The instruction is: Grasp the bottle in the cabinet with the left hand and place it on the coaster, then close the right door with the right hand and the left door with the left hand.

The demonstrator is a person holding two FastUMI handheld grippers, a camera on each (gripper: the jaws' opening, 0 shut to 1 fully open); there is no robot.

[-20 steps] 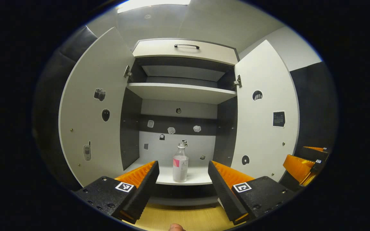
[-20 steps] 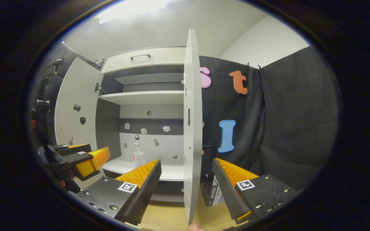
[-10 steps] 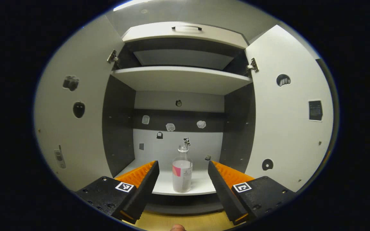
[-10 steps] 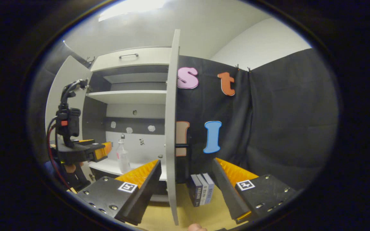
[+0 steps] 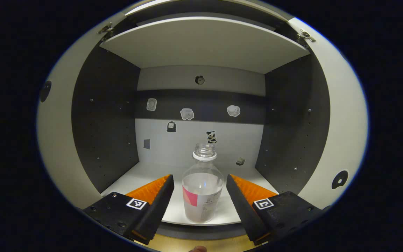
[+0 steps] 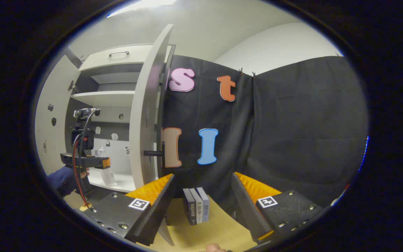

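Two fingers of the left gripper [image 5: 199, 190] stand spread apart at the mouth of the open white cabinet [image 5: 201, 49], with the clear round-shouldered plastic bottle [image 5: 202, 190] standing upright between them on the cabinet's white bottom shelf [image 5: 145, 175]; a gap shows on either side of the bottle, so neither finger touches it. The bottle has no cap on its threaded neck and carries a label with a pink patch. It stands near the front edge of the shelf, under a second white shelf board [image 5: 205, 43], and small cut-out stickers [image 5: 186, 114] dot the grey and white back panel behind it. In the right gripper view the right gripper [image 6: 201, 196] hangs over the light wooden tabletop [image 6: 219, 231], its fingers also set wide and holding nothing, pointed toward the black cloth wall. Between those fingers, farther off, three slim box-like books [image 6: 197, 210] in dark grey, pale grey and blue stand upright side by side on the table. The white right door [image 6: 147, 115] of the cabinet stands open, seen nearly edge-on just left of centre, with a dark bar handle [image 6: 154, 153] jutting from its outer face. Past it, the left gripper [image 6: 93, 162] reaches into the cabinet at the bottle [image 6: 106, 173], held by a hand in a dark blue sleeve [image 6: 61, 178]. The white left door [image 6: 49, 129] is open as well.
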